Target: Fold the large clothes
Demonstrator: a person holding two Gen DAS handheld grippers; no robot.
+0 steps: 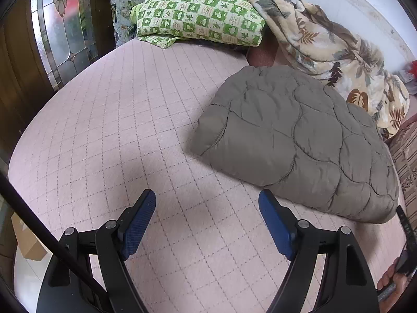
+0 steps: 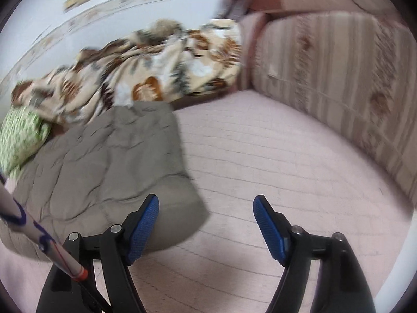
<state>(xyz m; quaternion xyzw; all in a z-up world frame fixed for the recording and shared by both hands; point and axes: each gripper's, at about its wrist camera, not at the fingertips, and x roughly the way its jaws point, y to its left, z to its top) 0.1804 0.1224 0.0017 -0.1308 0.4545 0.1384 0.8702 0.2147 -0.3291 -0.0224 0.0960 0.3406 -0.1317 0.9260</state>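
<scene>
A grey-brown quilted garment (image 1: 294, 140) lies folded into a thick pad on the pink quilted bed cover (image 1: 125, 120). My left gripper (image 1: 207, 198) hovers open over bare cover, just in front of the pad's near edge, with nothing between its blue pads (image 1: 138, 224). The right wrist view is blurred; there the same garment (image 2: 104, 164) lies to the left. My right gripper (image 2: 206, 203) stands open beside the pad's near right corner, its left pad (image 2: 143, 229) in front of the cloth, with nothing pinched.
A green checked pillow (image 1: 198, 18) and a crumpled leaf-print blanket (image 1: 325, 44) lie at the back of the bed. A striped folded quilt (image 2: 338, 78) lines the right side. A wooden door with glass panes (image 1: 60, 28) stands left. A hand (image 1: 393, 279) shows at the lower right.
</scene>
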